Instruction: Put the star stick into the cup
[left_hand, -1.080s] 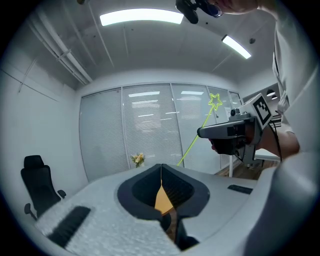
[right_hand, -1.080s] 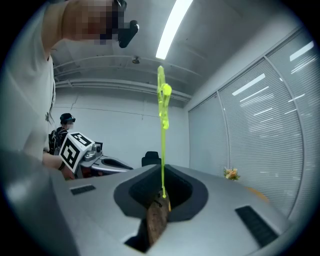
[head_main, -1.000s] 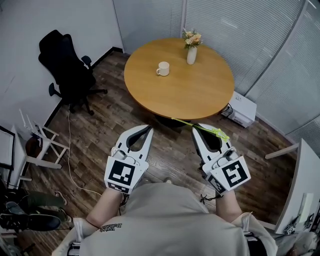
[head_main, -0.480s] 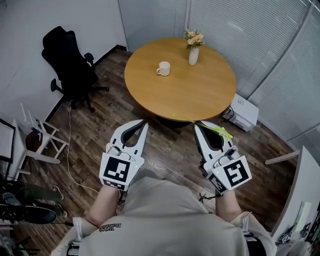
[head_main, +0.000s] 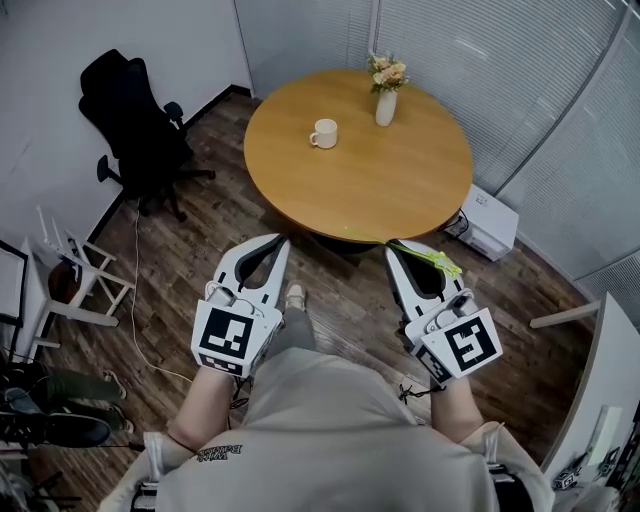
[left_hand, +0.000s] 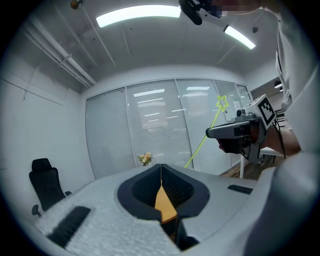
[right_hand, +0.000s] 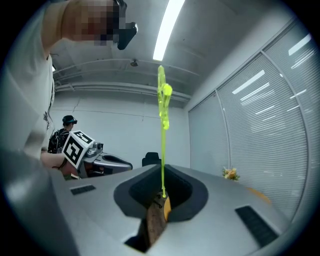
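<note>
The white cup (head_main: 322, 133) stands on the round wooden table (head_main: 400, 190), toward its far left part. My right gripper (head_main: 392, 248) is shut on the yellow-green star stick (head_main: 420, 258), just short of the table's near edge. In the right gripper view the stick (right_hand: 162, 150) rises straight up from the closed jaws to its star end (right_hand: 164, 95). My left gripper (head_main: 281, 241) hangs level with it over the floor, shut with nothing between its fingers. From the left gripper view (left_hand: 161, 166) the right gripper (left_hand: 235, 132) and the stick (left_hand: 206, 140) show on the right.
A white vase of flowers (head_main: 386, 100) stands at the table's far edge. A black office chair (head_main: 135, 125) is at the left, a white folding rack (head_main: 85, 285) nearer me, and a white box (head_main: 487, 218) on the floor right of the table. Blinds line the far walls.
Both grippers have drifted slightly toward the table, the left one also a little to the left. A foot now shows on the floor between them. The stick stays gripped.
</note>
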